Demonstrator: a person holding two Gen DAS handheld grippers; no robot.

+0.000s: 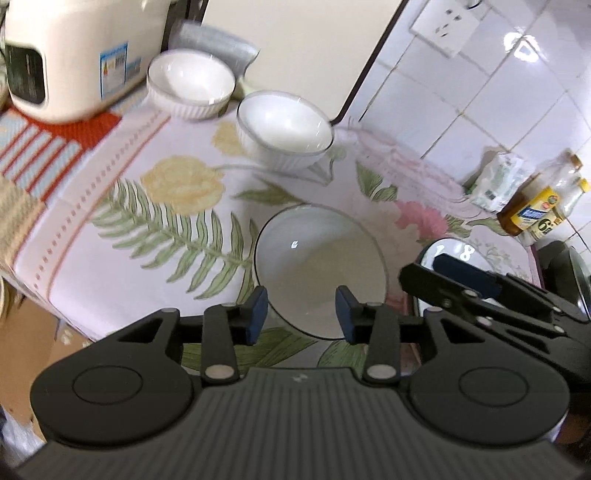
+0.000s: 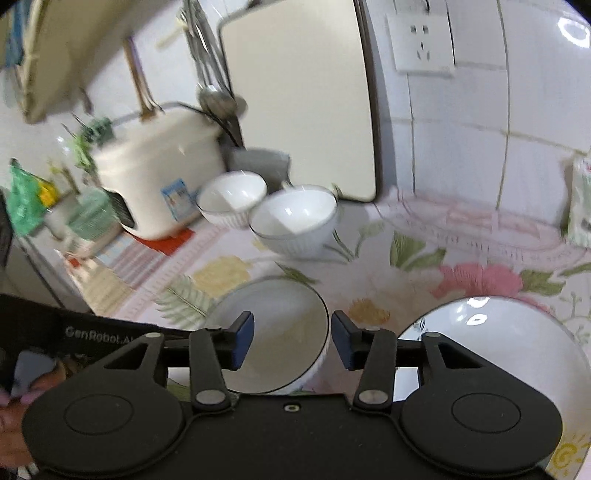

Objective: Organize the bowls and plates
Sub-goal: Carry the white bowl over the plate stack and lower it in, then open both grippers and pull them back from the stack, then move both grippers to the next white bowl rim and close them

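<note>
In the left wrist view, the left gripper (image 1: 301,314) is filling the bottom of the frame, its blue-padded jaws standing apart with nothing pinched between them. Just beyond them, at lower centre, a dark-rimmed white bowl (image 1: 320,271) is sitting upright on the flowered tablecloth (image 1: 110,236), free of both pads. At the lower right the right gripper (image 1: 461,275) is reaching in over a white plate (image 1: 448,249), of which only a sliver is showing.

In the right wrist view, the right gripper (image 2: 292,339) is likewise holding its jaws spread and empty. The same bowl (image 2: 273,332) is lying just past its left pad at lower centre, while the plate (image 2: 491,332) is resting at the lower right, partly hidden behind the gripper body. A hand is showing, blurred, at the lower left edge.

Farther back, two ribbed white bowls are standing side by side, close together: the nearer ribbed bowl (image 1: 284,131) at upper centre, and the farther ribbed bowl (image 1: 190,86) to its left. Behind that one, a rice cooker (image 1: 74,55) is occupying the upper left corner on a striped mat (image 1: 40,151). A pale cutting board (image 1: 303,48) is leaning against the tiled wall (image 1: 480,110) at top centre, with a wall socket (image 1: 445,27) at the upper right. Bottles (image 1: 543,199) are standing at the right edge.
</note>
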